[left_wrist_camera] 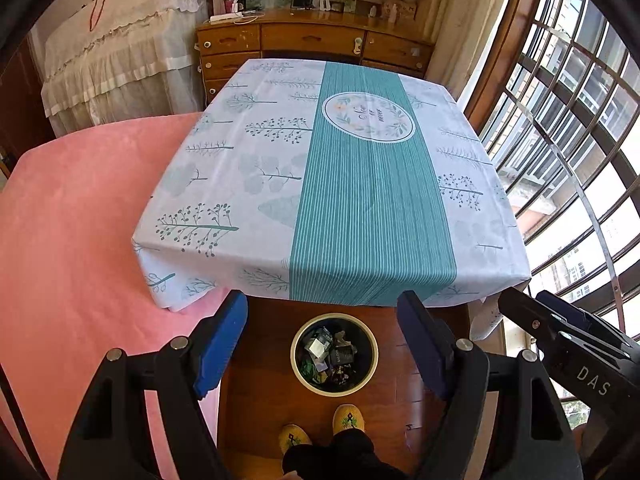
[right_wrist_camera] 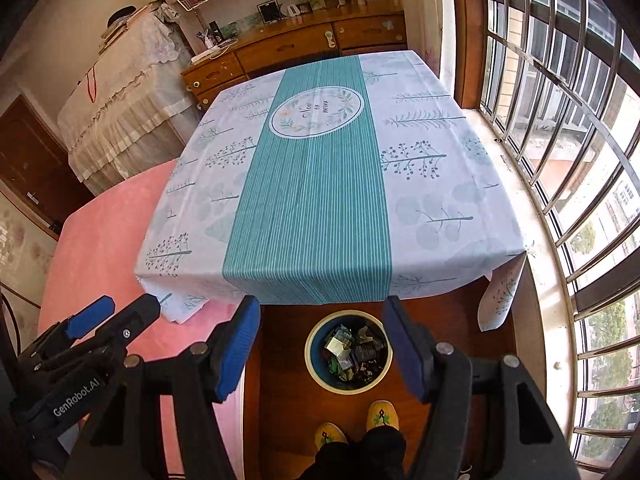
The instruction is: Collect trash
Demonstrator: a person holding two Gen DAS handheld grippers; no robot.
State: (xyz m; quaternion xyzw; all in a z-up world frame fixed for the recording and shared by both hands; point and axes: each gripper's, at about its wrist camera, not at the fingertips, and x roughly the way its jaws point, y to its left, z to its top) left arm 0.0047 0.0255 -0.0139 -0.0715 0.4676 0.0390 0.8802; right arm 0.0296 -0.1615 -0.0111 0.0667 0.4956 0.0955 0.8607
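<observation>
A round bin (left_wrist_camera: pixel 298 372) (right_wrist_camera: pixel 311 364) with a pale rim stands on the wooden floor below me, holding several crumpled wrappers and bits of trash (left_wrist_camera: pixel 330 354) (right_wrist_camera: pixel 354 354). My left gripper (left_wrist_camera: pixel 322 344) hangs high above the bin, open, nothing between its blue pads. My right gripper (right_wrist_camera: pixel 320 346) hovers beside it at the same height, also open and bare. Each gripper shows at the edge of the other's view: the right gripper (left_wrist_camera: pixel 560 320) and the left gripper (right_wrist_camera: pixel 116 312). The table (left_wrist_camera: pixel 340 184) (right_wrist_camera: pixel 312 184), under a teal-striped cloth with leaf prints, carries no trash.
A person's feet in yellow slippers (left_wrist_camera: pixel 320 428) (right_wrist_camera: pixel 356 424) stand just near the bin. A pink-covered surface (left_wrist_camera: pixel 72 248) (right_wrist_camera: pixel 100 240) lies to the left. A wooden dresser (left_wrist_camera: pixel 312 44) stands behind the table. Barred windows (right_wrist_camera: pixel 560 160) run along the right.
</observation>
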